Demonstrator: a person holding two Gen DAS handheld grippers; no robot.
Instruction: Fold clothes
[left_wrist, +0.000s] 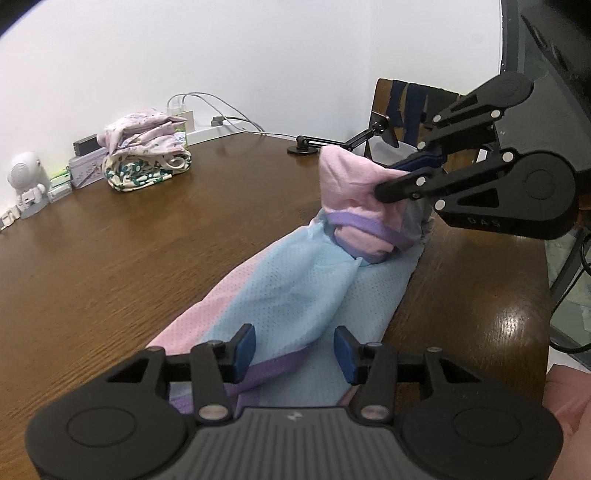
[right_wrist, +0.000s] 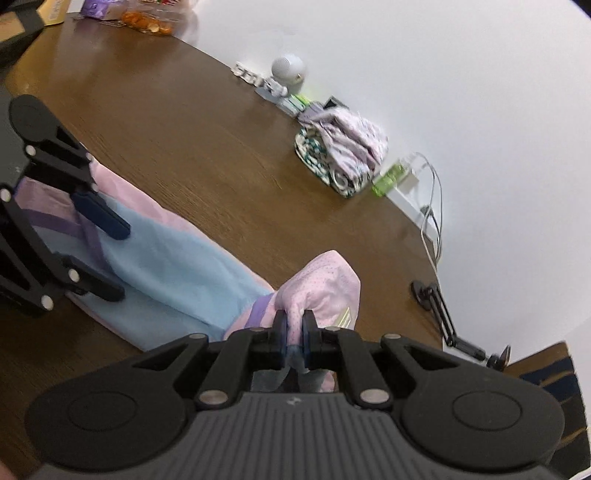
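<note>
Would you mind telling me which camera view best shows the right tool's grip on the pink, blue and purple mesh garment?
The right wrist view: the right tool is closed on a bunched pink end of the pink, blue and purple mesh garment. The left wrist view shows that grip sideways, farther off, partly hidden.

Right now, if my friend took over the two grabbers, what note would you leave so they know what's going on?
Right gripper: shut on the pink end of the pastel garment, lifted off the table.
Left gripper: open, pads on either side of the garment's near end, not pinching it.
Garment: a long strip along the table's edge, near end lying flat.
Done: two folded clothes are stacked by the wall.
Left: probably bring the raised end over toward the near end, flatten it, then add it to the stack.
</note>
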